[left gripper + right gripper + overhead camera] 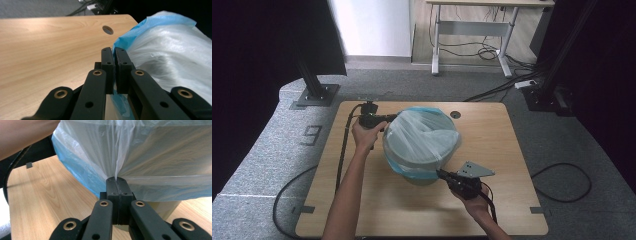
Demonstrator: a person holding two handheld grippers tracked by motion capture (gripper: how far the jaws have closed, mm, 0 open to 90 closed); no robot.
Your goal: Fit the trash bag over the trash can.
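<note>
Pinching the bag (424, 132) at opposite rims of the bin (422, 176) mid-table, your left gripper (114, 56) and right gripper (116, 180) have most of it stretched over; I judge only the final tucking remains.

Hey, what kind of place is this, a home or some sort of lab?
Probably a lab or recording workspace: grey carpet, black frame posts bolted beside the wooden table, and loose cables under a desk.
</note>
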